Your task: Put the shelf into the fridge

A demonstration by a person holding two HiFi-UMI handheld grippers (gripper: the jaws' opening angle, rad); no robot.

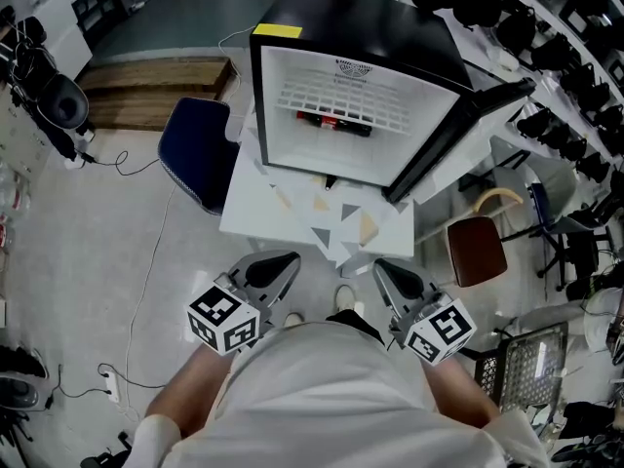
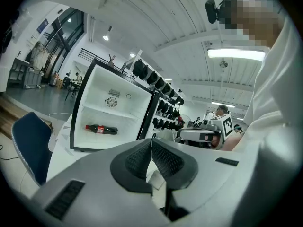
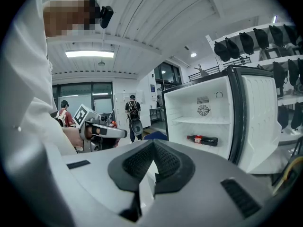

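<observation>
Shelf sits inside open fridge, upper centre; task looks done. Left claw and right claw closed, empty.

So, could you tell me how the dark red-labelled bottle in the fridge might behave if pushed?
The dark red-labelled bottle lies on its side, so a push would probably roll it. It looks dark throughout, so likely full and fairly heavy.
</observation>
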